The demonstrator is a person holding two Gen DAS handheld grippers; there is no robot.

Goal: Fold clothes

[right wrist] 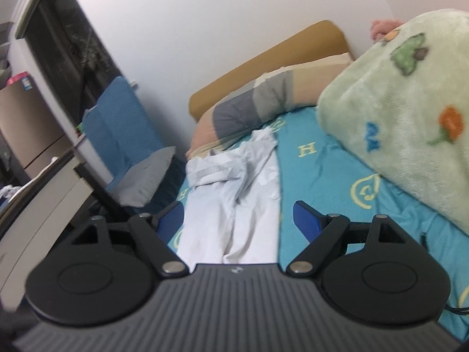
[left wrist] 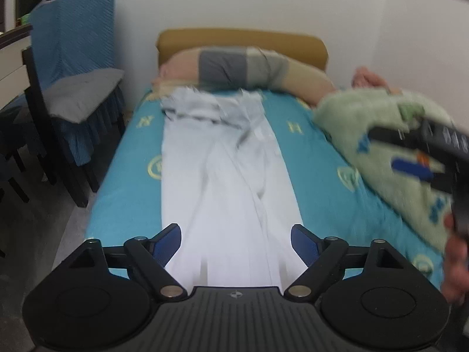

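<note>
On a single bed (left wrist: 328, 182) covered by a turquoise sheet lies one pale, whitish-grey garment (left wrist: 222, 176), stretched out flat. Its long axis runs the length of the bed, from the near edge toward the tan headboard (left wrist: 240, 41). The near part is smooth and straight; the far end, close to the pillow (left wrist: 234, 69), is bunched and crumpled. It looks like trousers with the legs side by side, though blur makes this uncertain.

Both tools hang above the near end of the garment. The left gripper (left wrist: 236, 242) has its two blue-padded fingers spread wide, nothing between them but the cloth seen below. The right gripper (right wrist: 236, 220) is likewise spread wide and holds nothing.

One pillow, banded in beige and grey, lies across the head of the bed. One pale green fleece blanket (right wrist: 410, 111) with cartoon shapes is heaped along the wall side. One chair (left wrist: 73, 67) draped in blue cloth stands beside the bed on the other side.

Yellow print on the sheet includes the letter H (right wrist: 306, 149) and round smiling faces; nothing else is legible.
</note>
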